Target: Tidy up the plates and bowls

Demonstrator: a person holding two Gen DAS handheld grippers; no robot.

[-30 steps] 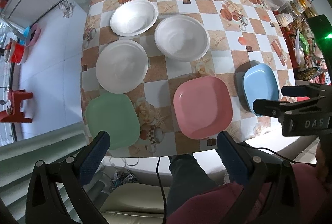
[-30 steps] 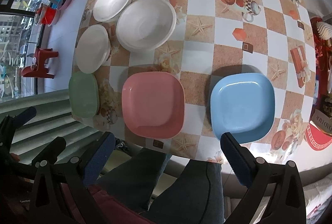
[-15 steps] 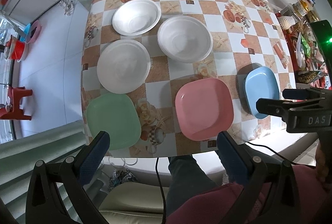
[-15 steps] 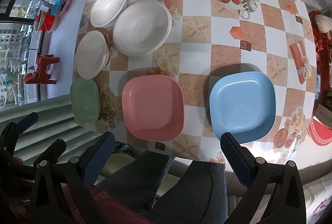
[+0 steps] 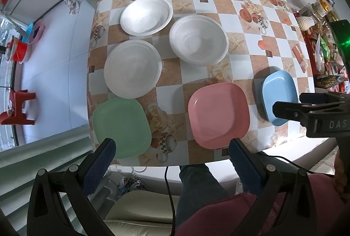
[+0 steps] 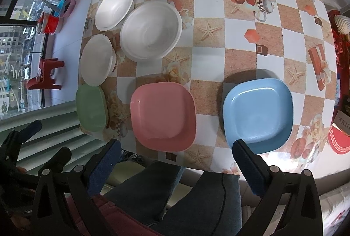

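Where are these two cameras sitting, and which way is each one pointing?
Left wrist: on the left gripper, above the table's near edge, facing the green plate and pink plate; open fingers, the person's legs and the right gripper show.
Right wrist: on the right gripper, facing the pink plate and blue plate; open fingers, legs and the left gripper at the left edge show.
Shared: all six dishes on the checked tablecloth.
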